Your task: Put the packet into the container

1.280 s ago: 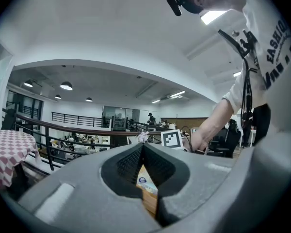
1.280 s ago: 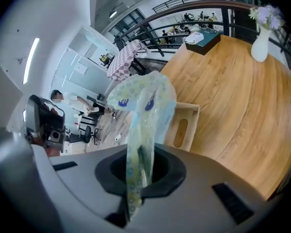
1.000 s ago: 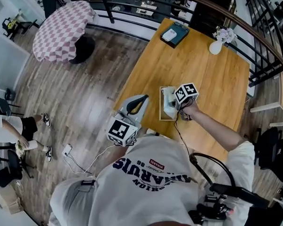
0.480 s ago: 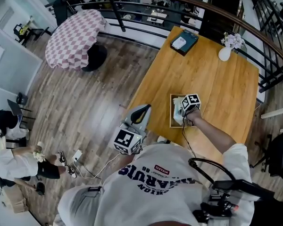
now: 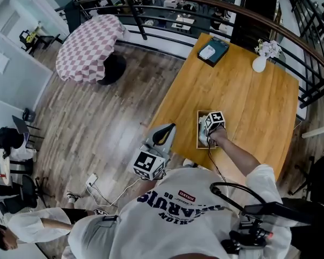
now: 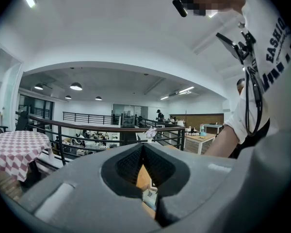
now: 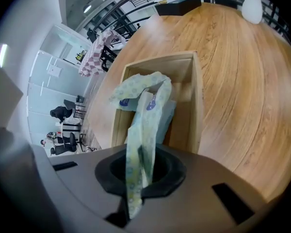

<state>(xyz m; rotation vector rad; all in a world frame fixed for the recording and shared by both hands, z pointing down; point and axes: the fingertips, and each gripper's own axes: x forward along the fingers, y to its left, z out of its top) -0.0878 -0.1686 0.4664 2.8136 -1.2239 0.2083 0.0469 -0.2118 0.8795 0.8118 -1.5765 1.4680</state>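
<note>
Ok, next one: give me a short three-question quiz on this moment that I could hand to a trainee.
1. True or false: the right gripper is shut on the packet.
2. Where does the container stand? A. on the wooden table; B. on the floor; C. on the checked tablecloth.
3. Fill in: the ____ gripper has nothing between its jaws.

Key: 1. true, with the packet hanging over the container. 2. A. 3. left: the left gripper is shut and empty.
</note>
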